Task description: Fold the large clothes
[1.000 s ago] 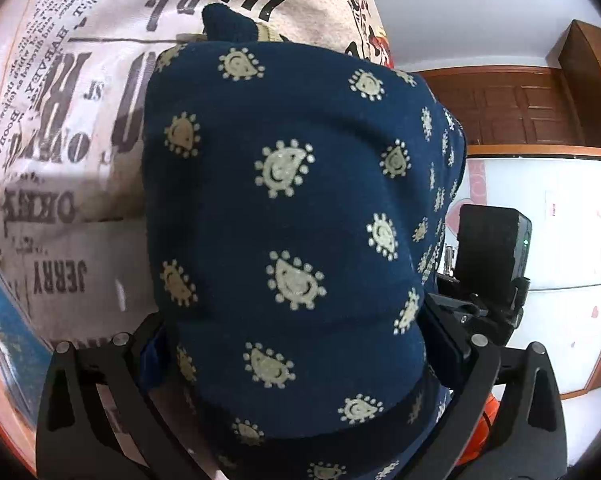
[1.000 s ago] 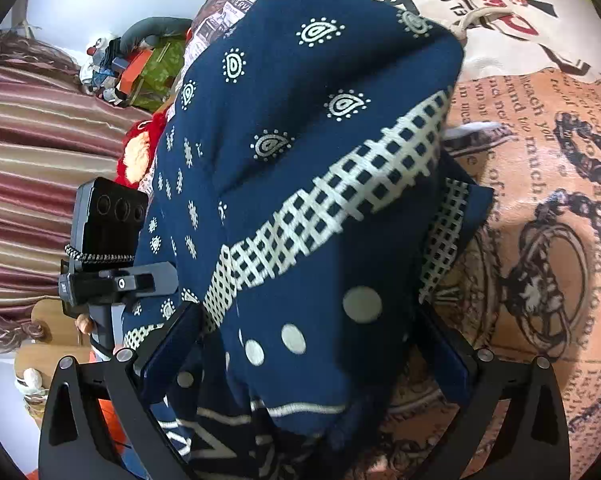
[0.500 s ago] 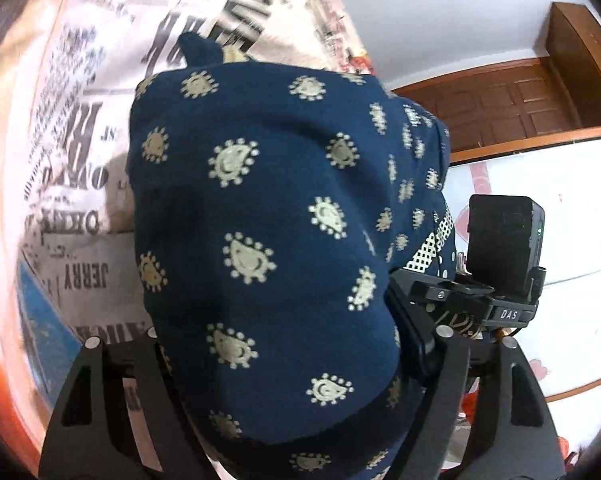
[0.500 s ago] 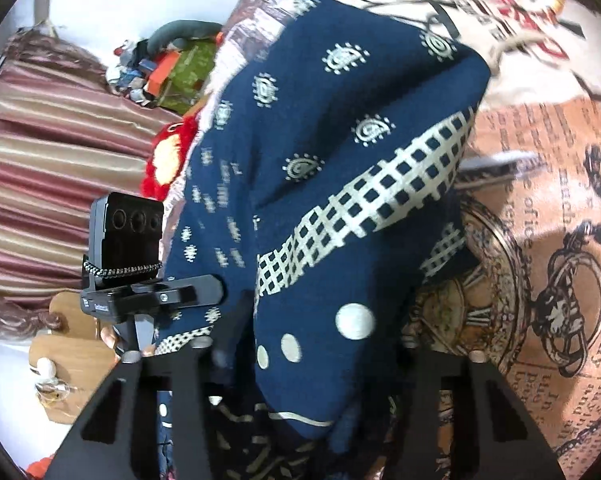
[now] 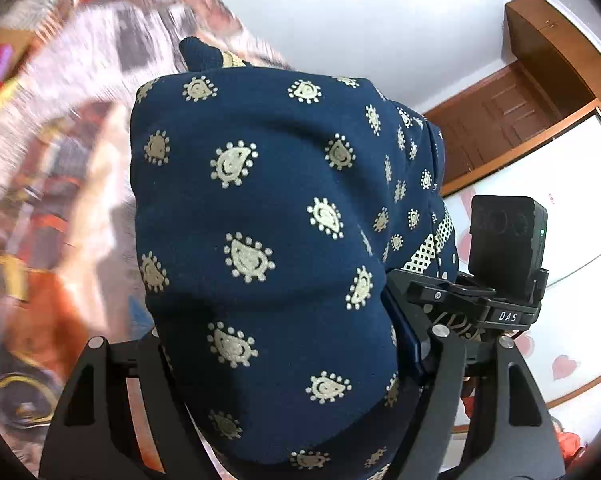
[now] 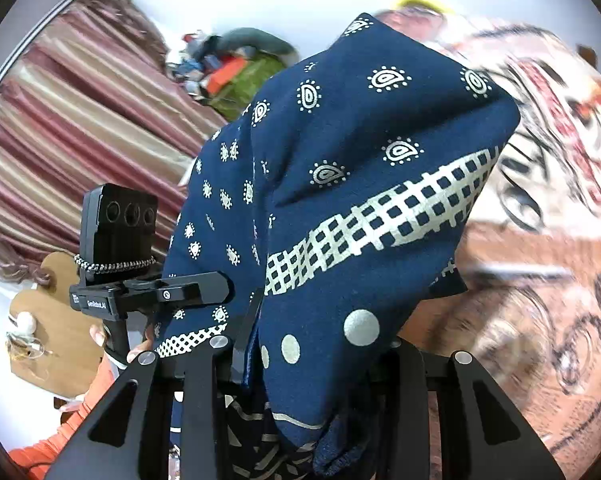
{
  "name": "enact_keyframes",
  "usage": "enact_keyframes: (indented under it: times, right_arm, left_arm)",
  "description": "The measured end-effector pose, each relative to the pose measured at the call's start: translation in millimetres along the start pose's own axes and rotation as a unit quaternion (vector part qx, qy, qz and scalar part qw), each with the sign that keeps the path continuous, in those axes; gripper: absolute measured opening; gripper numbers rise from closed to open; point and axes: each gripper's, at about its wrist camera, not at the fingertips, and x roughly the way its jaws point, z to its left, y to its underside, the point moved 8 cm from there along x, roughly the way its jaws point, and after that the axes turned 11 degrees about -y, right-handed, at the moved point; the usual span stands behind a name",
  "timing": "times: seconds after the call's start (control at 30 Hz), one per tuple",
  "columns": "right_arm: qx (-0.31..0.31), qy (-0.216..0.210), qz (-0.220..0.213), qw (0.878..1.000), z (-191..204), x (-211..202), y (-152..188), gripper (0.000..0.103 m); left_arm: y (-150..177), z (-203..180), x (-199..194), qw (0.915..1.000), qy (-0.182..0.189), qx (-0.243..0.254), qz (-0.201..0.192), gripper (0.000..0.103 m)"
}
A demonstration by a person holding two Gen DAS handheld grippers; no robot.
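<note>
A navy garment (image 5: 268,232) with cream paisley print fills the left wrist view, bunched over my left gripper (image 5: 276,364), which is shut on it. In the right wrist view the same garment (image 6: 360,184) shows a cream checked band and dots and drapes over my right gripper (image 6: 316,364), shut on it. Both hold the cloth lifted above the printed bedspread (image 6: 540,280). The fingertips are hidden under fabric. The right gripper's body (image 5: 500,280) shows at the right of the left wrist view. The left gripper's body (image 6: 120,264) shows at the left of the right wrist view.
The bedspread (image 5: 52,200) with newspaper-style print lies below, blurred. Striped maroon curtains (image 6: 80,120) hang at left. A pile of toys and clutter (image 6: 236,68) sits at the bed's far end. A wooden wardrobe (image 5: 520,120) and white doors stand at right.
Both grippers have risen and tilted upward with the garment; more wall and ceiling show now. The right gripper's jaws have closed narrower on the cloth. The bedspread is motion-blurred.
</note>
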Motion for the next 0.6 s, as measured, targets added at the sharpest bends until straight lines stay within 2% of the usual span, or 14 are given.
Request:
enact_keyframes:
  times: [0.13,0.27,0.43,0.53,0.6]
  right_arm:
    - [-0.019,-0.022,0.001,1.0,33.0,27.9,-11.2,0.034]
    - [-0.016,-0.043,0.019,0.999,44.4,68.5,-13.1,0.034]
    - [0.016,-0.06,0.065,0.996,26.0,128.4,3.2,0.034]
    - [0.032,-0.058,0.093,0.993,6.7,156.4,16.8,0.034]
    - [0.048,-0.053,0.113,0.991,-9.6,176.3,25.8,0.034]
  left_arm:
    - [2.1,27.5,-34.3,0.9995,-0.025,-0.007,-0.017,0.075]
    - [15.0,65.5,-44.3,0.9984,-0.046,-0.028,-0.015,0.075]
    - [35.7,129.6,-32.6,0.9957,-0.075,-0.054,0.011,0.075]
    - [53.3,163.8,-26.9,0.9942,-0.076,-0.07,0.032,0.075]
    - [61.6,182.3,-9.9,0.9927,-0.069,-0.087,0.046,0.075]
